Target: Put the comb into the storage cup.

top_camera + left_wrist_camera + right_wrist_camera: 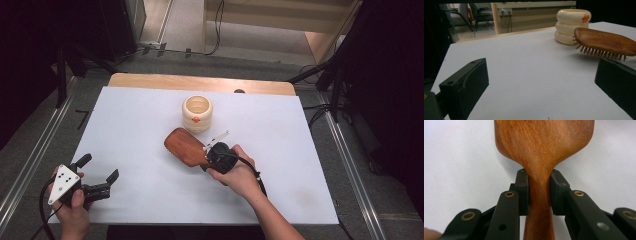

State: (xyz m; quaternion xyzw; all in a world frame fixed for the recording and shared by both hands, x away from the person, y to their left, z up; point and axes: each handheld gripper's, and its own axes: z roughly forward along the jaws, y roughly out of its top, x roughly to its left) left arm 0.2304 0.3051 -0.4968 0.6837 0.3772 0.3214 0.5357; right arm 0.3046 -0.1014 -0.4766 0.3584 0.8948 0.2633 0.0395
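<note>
White table (pixel 150 115): right hand-held gripper (pixel 539 186) clamps hairbrush (pixel 541 147) handle.

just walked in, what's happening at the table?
A person is working two handheld grippers over a white table. The right gripper is shut on the handle of a wooden hairbrush, holding it bristles down just above the table, near a cream ringed cup with an orange mark. The left gripper is open and holds nothing, near the table's front left corner.
</note>
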